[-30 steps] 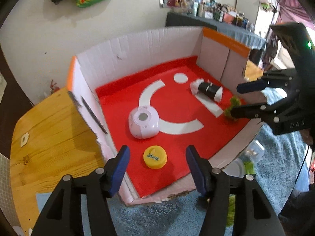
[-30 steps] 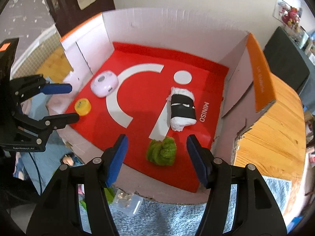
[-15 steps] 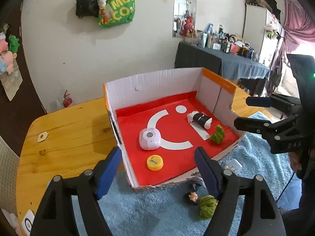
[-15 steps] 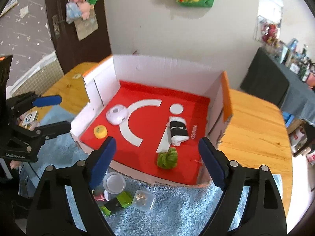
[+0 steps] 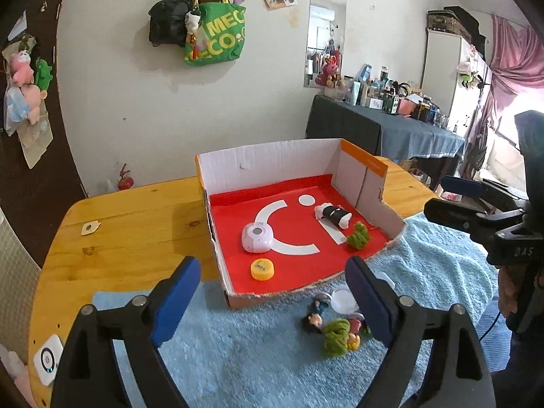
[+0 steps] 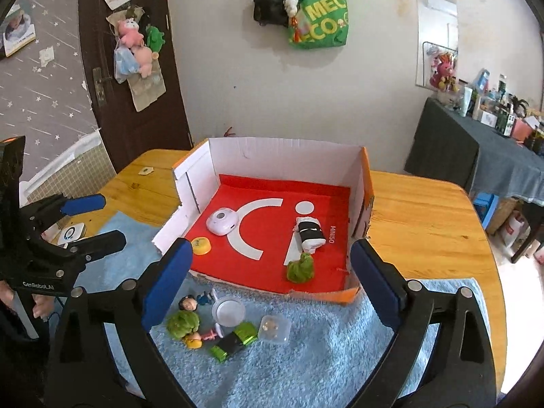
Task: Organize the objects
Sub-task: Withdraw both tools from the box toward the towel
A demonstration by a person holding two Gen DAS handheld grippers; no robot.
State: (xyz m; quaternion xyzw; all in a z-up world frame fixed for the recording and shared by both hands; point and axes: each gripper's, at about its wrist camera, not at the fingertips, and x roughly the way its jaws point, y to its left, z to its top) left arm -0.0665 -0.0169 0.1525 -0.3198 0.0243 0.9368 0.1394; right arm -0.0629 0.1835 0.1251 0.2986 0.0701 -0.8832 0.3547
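Note:
An open cardboard box (image 5: 272, 159) with a red floor holds a pink-white round device (image 5: 257, 237), a yellow cap (image 5: 262, 268), a black-and-white roll (image 5: 333, 215) and a green fuzzy ball (image 5: 358, 236). In front of it, on the blue towel (image 6: 306, 357), lie a second green ball (image 6: 183, 323), a small doll (image 6: 188, 303), a round lid (image 6: 228, 312), a clear container (image 6: 275, 329) and a green toy car (image 6: 234, 340). My left gripper (image 5: 272, 272) and right gripper (image 6: 272, 255) hover above the towel before the box. Their jaws are opening with nothing between them.
The box and towel rest on a wooden table (image 5: 136, 217). A small white square device (image 6: 71, 233) lies near the table's left edge. A dark-clothed side table (image 5: 384, 125) crowded with bottles stands at the back right. Bags hang on the wall.
Both grippers have pulled back and up from the box and their jaws have widened. The towel and the toys on it have come into view.

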